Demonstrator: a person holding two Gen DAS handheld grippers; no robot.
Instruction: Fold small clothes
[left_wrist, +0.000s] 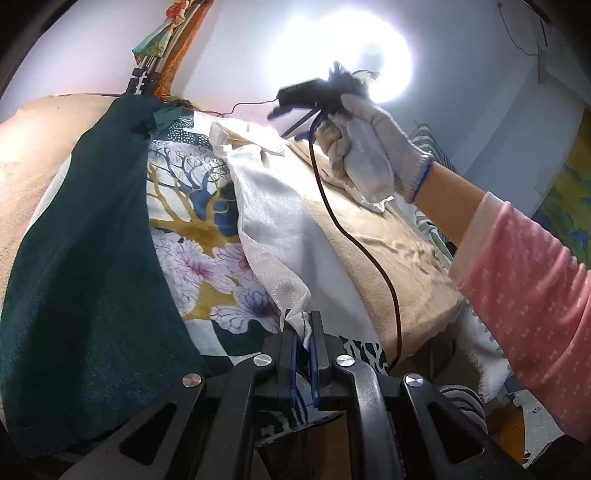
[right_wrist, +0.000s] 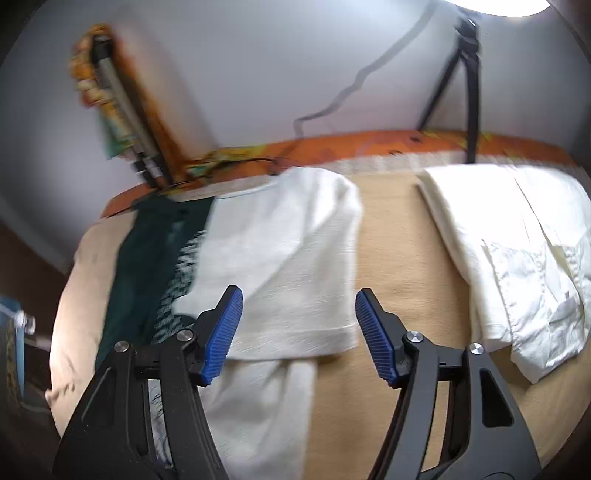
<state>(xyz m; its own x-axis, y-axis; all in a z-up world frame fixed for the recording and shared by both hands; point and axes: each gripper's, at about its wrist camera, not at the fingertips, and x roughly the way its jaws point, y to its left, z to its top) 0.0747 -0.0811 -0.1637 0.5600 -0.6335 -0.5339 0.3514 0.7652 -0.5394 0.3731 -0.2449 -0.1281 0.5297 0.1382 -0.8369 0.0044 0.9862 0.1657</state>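
The jaws of the left gripper (left_wrist: 303, 328) are pressed together on a corner of the white garment (left_wrist: 266, 221), a pinch of cloth bunched between the blue pads. In the left wrist view, this garment runs away from the gripper in a long fold, lying partly over a patterned cloth (left_wrist: 192, 229) with trees and flowers and partly over the tan cover (left_wrist: 399, 258) of the bed. A dark green cloth (left_wrist: 85, 277) lies to the left. Farther off, a gloved right hand (left_wrist: 365, 147) with a pink sleeve (left_wrist: 528, 295) holds the right gripper (left_wrist: 295, 107) raised above the bed, its shape blurred against a bright lamp (left_wrist: 340, 55). A black cable (left_wrist: 354, 243) hangs from it down across the cover.

In the right wrist view, the right gripper's (right_wrist: 299, 336) jaws stand wide apart with nothing between them, tilted down toward the bed. Below them lies the white garment (right_wrist: 280, 266), folded over itself on the tan cover (right_wrist: 399, 258). A second pale garment (right_wrist: 517, 251) lies apart on the right. A tripod (right_wrist: 465, 74) stands by the wall.
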